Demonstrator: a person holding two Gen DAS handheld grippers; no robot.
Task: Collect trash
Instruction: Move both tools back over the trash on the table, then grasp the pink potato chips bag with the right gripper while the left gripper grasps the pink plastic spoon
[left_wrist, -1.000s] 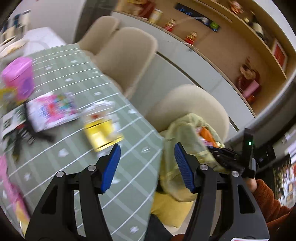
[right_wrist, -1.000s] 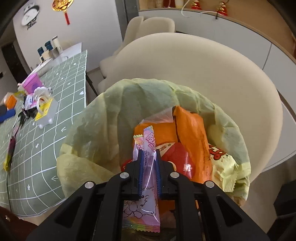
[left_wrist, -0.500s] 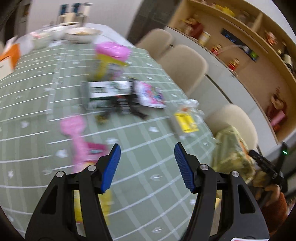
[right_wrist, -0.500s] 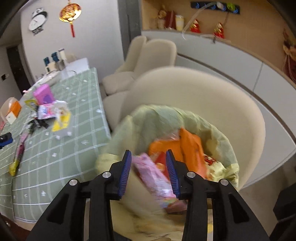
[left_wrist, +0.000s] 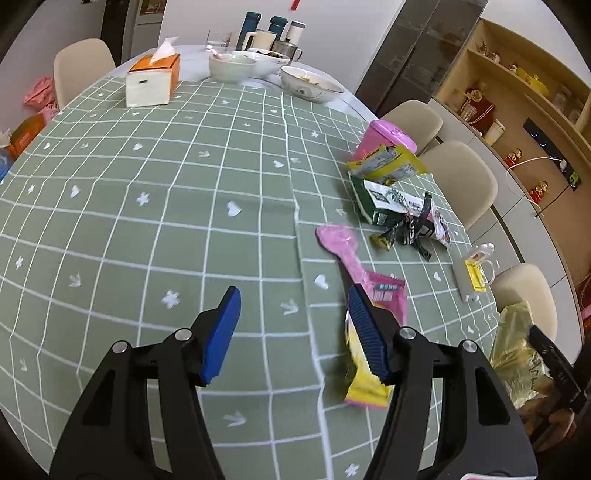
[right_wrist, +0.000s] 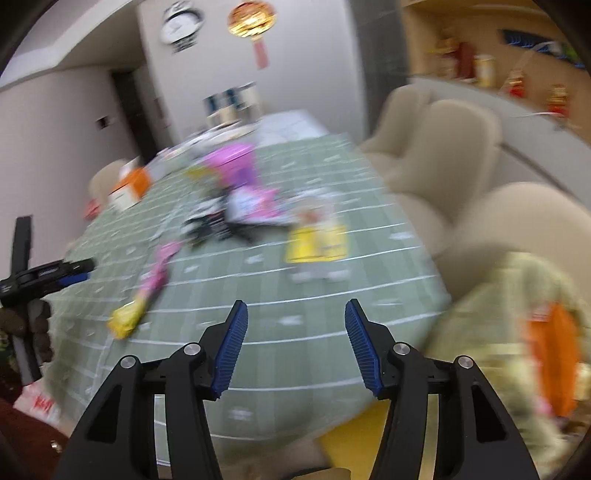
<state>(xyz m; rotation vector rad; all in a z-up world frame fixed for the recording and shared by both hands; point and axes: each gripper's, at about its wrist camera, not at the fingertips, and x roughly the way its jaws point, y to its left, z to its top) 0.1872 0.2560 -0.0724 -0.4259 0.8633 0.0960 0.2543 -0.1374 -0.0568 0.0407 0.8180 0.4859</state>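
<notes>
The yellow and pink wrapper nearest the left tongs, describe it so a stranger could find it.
On the green checked tablecloth, look just right of the open left tongs. The long yellow and pink plastic wrapper lies there, apart from the pile of torn packets farther back.

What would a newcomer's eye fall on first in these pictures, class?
Probably the bright litter along the green checked tablecloth: a pink and yellow wrapper beside the open left gripper, and a pink canister farther back. The open right gripper hovers near the yellow-green trash bag.
</notes>
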